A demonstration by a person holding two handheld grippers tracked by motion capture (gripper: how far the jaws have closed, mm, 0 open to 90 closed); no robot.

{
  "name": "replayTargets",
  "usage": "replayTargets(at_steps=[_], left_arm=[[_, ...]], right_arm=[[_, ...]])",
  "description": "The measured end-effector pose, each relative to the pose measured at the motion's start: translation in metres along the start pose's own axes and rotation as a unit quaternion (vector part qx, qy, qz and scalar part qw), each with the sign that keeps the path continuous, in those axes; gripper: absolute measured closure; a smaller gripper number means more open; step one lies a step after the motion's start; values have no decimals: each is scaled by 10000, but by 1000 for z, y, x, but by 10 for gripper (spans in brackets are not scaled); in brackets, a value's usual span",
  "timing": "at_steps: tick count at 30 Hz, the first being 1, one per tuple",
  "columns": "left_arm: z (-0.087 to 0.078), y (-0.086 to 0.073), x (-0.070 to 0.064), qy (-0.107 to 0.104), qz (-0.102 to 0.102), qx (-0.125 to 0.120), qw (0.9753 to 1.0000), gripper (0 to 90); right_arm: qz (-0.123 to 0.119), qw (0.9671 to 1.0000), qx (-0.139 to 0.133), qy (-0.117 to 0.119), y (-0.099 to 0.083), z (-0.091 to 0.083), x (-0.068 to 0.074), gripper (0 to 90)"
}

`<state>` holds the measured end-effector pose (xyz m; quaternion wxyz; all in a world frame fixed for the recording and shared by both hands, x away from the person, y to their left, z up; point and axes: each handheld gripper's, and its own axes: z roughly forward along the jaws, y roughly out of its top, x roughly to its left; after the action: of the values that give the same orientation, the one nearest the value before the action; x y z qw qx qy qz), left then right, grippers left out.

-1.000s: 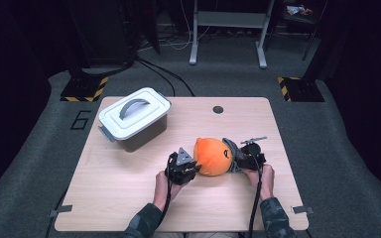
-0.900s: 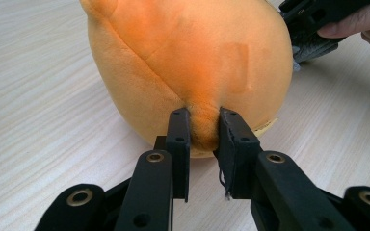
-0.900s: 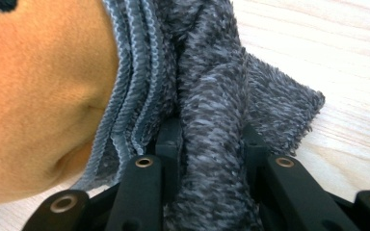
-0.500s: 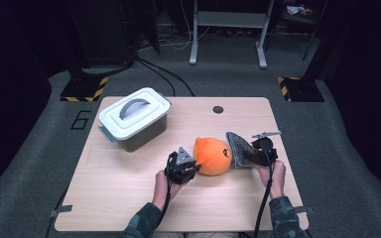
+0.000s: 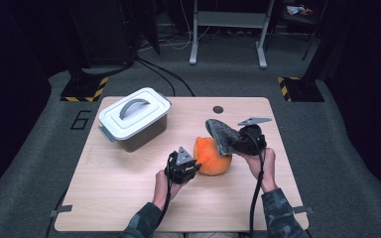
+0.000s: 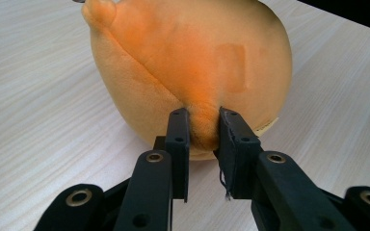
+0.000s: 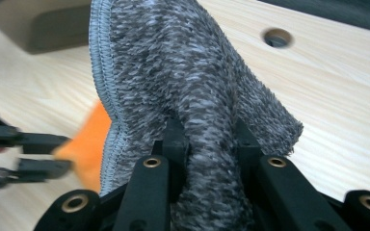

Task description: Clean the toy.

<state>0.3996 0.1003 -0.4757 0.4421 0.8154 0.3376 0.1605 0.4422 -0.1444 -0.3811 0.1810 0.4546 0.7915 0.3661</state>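
1. The high view is taken from above the person's side of the table. It is directed forward and down, from far enough that the whole tabletop and the floor behind it are included.
2. The left gripper view is taken from the left gripper, very near and low, along its two black jaws towards the orange plush toy.
3. The right gripper view is taken from the right gripper, very near, along its jaws towards the grey cloth and the far table edge.
4. The orange toy and the left gripper are shared by all three views. The cloth and the round table hole are shared by the high view and the right gripper view.
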Motion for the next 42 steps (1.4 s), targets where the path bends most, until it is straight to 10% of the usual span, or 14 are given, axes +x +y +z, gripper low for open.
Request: replayTargets(at_steps=[17, 30, 42], left_arm=[[0, 5, -4, 132, 167, -66, 9998, 775], [-1, 7, -5, 107, 207, -24, 9997, 790], [3, 6, -6, 107, 105, -12, 9999, 833]], right_arm=[[-344, 9973, 297, 574, 11, 45, 41, 735], [-937, 9940, 542, 176, 4, 59, 49, 749], [-807, 9957, 446, 124, -1, 51, 42, 747]])
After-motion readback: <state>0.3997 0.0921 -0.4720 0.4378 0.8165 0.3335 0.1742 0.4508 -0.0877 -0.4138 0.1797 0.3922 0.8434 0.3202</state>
